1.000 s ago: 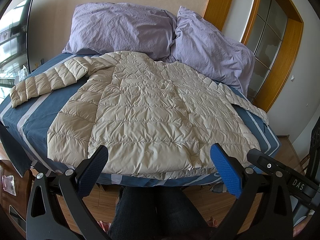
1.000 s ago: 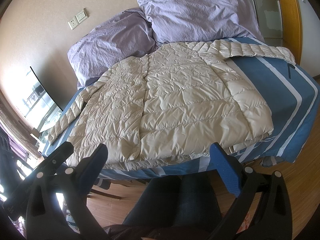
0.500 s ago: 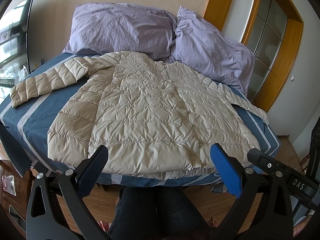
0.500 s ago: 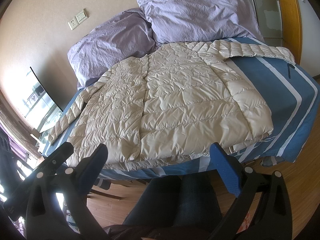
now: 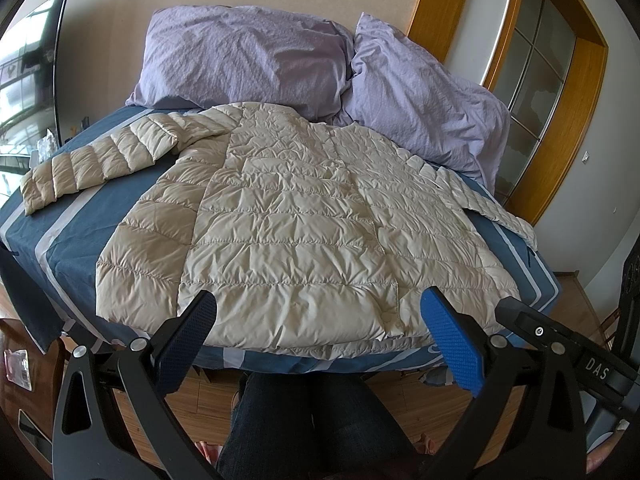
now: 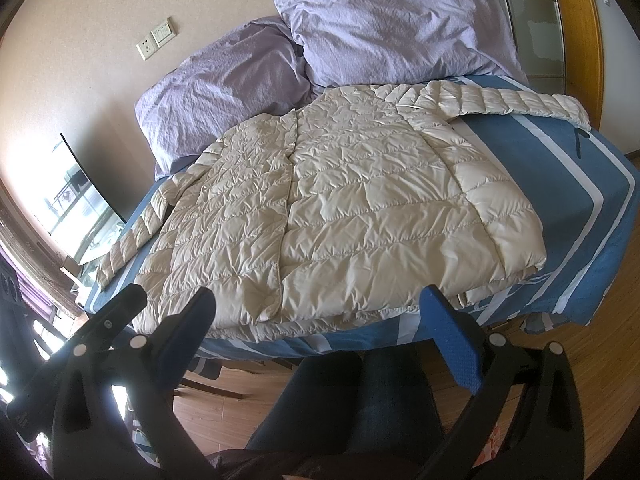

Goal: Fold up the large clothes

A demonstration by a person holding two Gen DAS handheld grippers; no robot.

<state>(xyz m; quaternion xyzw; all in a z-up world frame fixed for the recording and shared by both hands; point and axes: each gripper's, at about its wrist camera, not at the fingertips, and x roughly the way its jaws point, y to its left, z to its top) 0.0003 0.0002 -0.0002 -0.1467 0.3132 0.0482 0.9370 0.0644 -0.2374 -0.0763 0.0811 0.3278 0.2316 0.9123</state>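
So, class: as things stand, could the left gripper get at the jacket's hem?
Probably yes. The left gripper is open and hangs just short of the hem at the bed's near edge, with nothing between them.

Daylight fills the room, soft and even, and both views are sharp across the middle. In the right wrist view the window at the left edge is blown out to white, and glare spills over the wall beside it. The quilted jacket shines where that light strikes its folds (duller in the left wrist view). Shadows gather under the bed edge. Both pictures bulge like a fishbowl, straight lines bend near the rim, and the corners go black.
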